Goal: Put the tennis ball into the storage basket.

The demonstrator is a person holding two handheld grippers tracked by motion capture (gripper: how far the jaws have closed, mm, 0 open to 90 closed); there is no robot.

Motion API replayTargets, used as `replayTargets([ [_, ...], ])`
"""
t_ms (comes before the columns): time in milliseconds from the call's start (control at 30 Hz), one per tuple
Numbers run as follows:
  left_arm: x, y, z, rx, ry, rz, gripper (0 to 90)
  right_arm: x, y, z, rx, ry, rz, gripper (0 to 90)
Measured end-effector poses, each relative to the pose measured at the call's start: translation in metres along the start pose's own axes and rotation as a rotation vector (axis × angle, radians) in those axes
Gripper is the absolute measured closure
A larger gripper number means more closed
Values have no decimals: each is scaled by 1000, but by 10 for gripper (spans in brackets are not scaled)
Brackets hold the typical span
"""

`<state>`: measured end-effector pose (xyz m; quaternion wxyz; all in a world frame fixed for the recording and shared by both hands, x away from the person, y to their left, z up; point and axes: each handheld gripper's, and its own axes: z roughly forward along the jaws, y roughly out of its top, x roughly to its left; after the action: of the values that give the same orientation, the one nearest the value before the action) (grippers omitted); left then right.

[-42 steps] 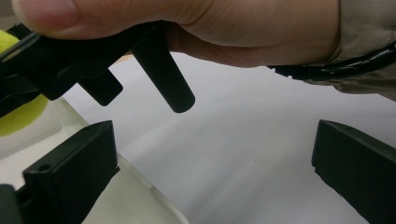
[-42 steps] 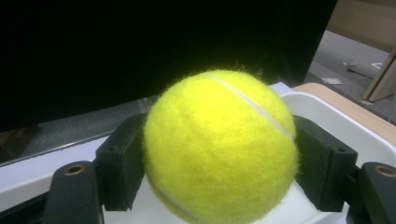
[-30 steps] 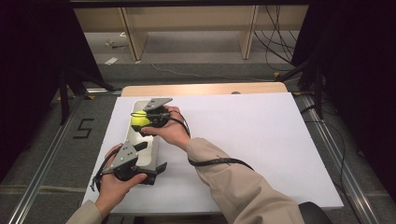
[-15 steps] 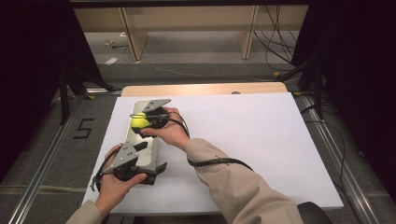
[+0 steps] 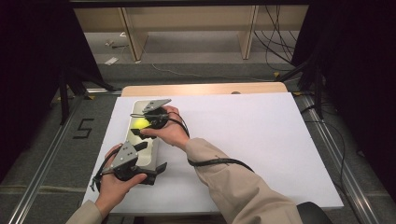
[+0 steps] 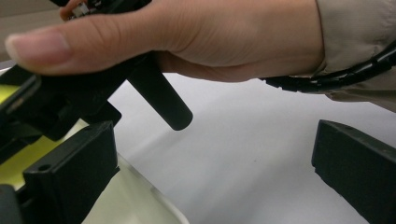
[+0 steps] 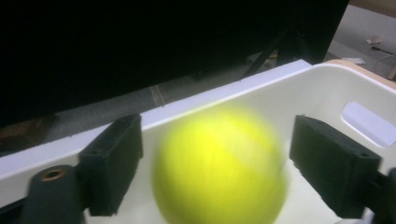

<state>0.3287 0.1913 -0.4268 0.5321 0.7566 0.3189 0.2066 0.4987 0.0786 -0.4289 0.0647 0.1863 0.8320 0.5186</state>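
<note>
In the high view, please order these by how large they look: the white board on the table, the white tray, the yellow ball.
1. White board: largest by far; it covers most of the table.
2. White tray: a long narrow bin near the board's left edge, partly hidden by the hands and tongs.
3. Yellow ball: smallest, sitting inside the tray.

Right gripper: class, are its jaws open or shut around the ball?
Open. In the right gripper view, the right gripper has gaps between both jaws and the blurred yellow ball.

Right gripper (image 5: 145, 122) over white bin (image 5: 136, 108), apparently around yellow ball (image 5: 140, 122).
</note>
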Motion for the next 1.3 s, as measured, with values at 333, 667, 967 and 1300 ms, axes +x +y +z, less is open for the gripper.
replayTargets([
  [333,0,0,0,3,0,2,0,-8,7,-13,-30,-36,3,138],
  [667,-1,0,0,3,1,3,0,-14,4,-42,-44,-53,-14,144],
  [967,0,0,0,4,4,3,0,-28,-7,-83,-59,-95,-11,147],
  [1300,-1,0,1,4,5,3,0,-39,-27,-138,-80,-153,-1,152],
])
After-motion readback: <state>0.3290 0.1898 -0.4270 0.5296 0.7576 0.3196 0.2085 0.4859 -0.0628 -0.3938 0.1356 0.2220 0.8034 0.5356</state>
